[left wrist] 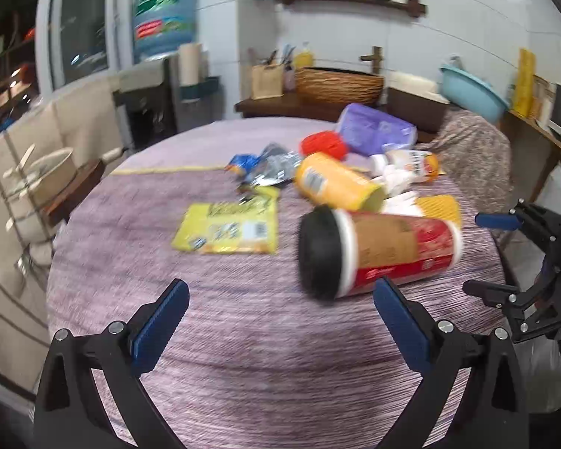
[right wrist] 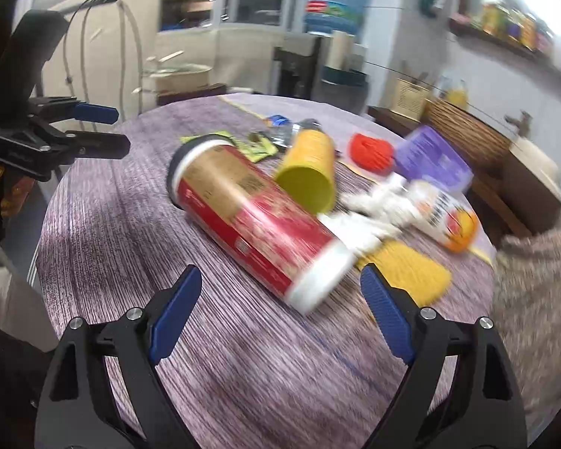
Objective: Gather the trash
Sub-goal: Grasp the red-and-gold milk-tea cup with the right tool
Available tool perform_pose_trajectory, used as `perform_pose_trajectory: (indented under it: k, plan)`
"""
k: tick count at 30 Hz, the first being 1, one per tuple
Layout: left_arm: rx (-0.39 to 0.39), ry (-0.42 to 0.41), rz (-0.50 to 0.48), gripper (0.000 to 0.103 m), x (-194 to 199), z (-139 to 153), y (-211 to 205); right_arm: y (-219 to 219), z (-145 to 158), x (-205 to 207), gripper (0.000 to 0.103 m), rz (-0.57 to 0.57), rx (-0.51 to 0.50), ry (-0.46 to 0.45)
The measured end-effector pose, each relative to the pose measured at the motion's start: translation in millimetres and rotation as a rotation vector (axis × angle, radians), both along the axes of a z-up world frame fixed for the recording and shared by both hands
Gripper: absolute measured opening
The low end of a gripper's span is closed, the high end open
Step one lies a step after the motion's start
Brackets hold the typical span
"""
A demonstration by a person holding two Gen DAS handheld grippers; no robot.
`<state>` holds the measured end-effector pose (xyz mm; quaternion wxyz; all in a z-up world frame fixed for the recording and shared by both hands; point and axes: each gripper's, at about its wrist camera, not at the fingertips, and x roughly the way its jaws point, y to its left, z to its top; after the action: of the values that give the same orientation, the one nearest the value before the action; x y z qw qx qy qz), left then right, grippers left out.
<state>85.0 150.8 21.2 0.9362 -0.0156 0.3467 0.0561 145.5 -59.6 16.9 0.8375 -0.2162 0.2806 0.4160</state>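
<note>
A red cup [left wrist: 381, 252] with a black lid [left wrist: 318, 254] lies on its side on the round table [left wrist: 243, 336], near the middle. At its 12 o'clock lies a yellow tube [left wrist: 336, 183], at 10 a yellow packet [left wrist: 230, 228], and beyond them a red ball [left wrist: 323, 146] and purple pack [left wrist: 376, 129]. The left gripper [left wrist: 280, 312] and right gripper [right wrist: 280, 301] both gape wide, empty, above the cloth, the cup just ahead.

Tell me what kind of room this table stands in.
Most likely a home kitchen or dining corner: a water dispenser bottle near the window, a knife block on the side counter, and jars on a wall shelf.
</note>
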Motion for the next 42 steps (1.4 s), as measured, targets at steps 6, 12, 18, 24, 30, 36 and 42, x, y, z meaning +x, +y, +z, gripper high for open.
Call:
perform_pose_trajectory:
  k: [6, 12, 18, 24, 30, 36, 42]
  plan:
    - [-0.042, 0.029, 0.062, 0.098, -3, -16, 34, 62, -4, 1, 0.086, 0.147, -0.15, -0.095]
    - [-0.068, 0.032, 0.077, 0.098, -12, -25, 51, 104, -18, 2, 0.086, 0.271, -0.369, -0.192]
    - [-0.106, 0.048, 0.067, 0.098, -7, -34, 61, 128, -39, 14, 0.086, 0.299, -0.512, -0.237]
    - [-0.12, 0.055, 0.046, 0.098, -3, -40, 64, 137, -43, 22, 0.083, 0.307, -0.518, -0.231]
    - [-0.151, 0.055, 0.028, 0.098, 4, -42, 65, 140, -42, 14, 0.08, 0.295, -0.519, -0.24]
    - [-0.171, 0.057, 0.017, 0.098, 13, -43, 67, 126, -25, 11, 0.078, 0.247, -0.422, -0.201]
    - [-0.19, 0.065, -0.009, 0.098, 30, -35, 66, 101, -5, 2, 0.078, 0.187, -0.272, -0.151]
